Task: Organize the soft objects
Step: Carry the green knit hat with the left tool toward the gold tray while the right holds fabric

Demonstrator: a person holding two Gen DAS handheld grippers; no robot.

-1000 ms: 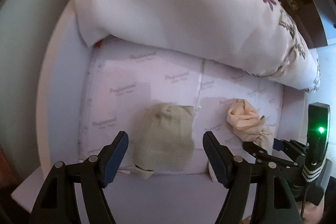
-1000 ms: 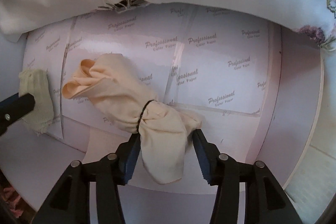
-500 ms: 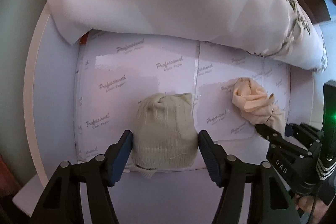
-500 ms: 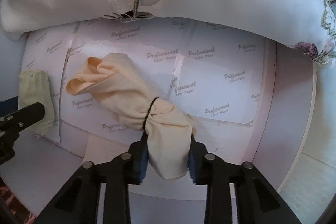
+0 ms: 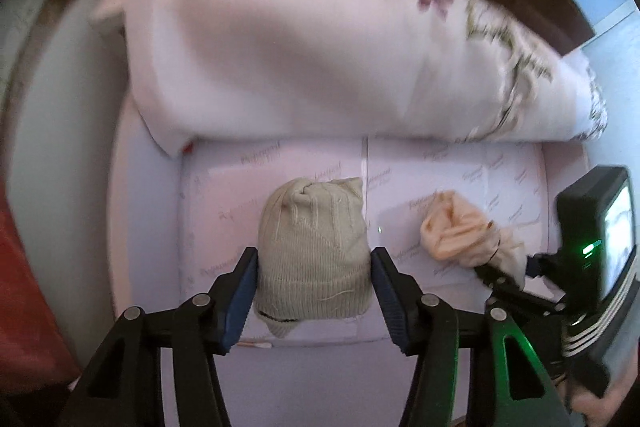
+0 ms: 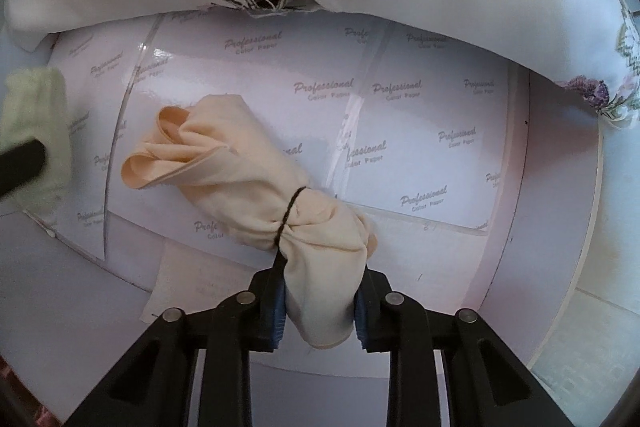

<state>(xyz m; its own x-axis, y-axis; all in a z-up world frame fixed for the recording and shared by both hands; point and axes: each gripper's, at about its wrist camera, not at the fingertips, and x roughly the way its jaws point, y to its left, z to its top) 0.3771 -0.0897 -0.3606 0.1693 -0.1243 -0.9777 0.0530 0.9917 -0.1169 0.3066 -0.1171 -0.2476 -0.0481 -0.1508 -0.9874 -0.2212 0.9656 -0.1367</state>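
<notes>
Gripping the tied end of a peach cloth bundle [image 6: 256,187], the right claw [image 6: 320,311] has both pads pressed into the fabric; the rest extends ahead and left over printed paper sheets [image 6: 420,115]. Left claw [image 5: 312,291] brackets a beige knit hat [image 5: 312,251], pads at its sides (firm contact cannot be confirmed). Beyond both lies a white embroidered pillow [image 5: 300,47].

The knit hat [image 5: 314,247] lies left of the tied cloth bundle [image 5: 468,233] (pillow [image 5: 320,39] behind both).

Grey-green ribbed hat [image 5: 314,251], peach cloth [image 6: 256,183], white purple-flowered pillow [image 5: 320,47].
</notes>
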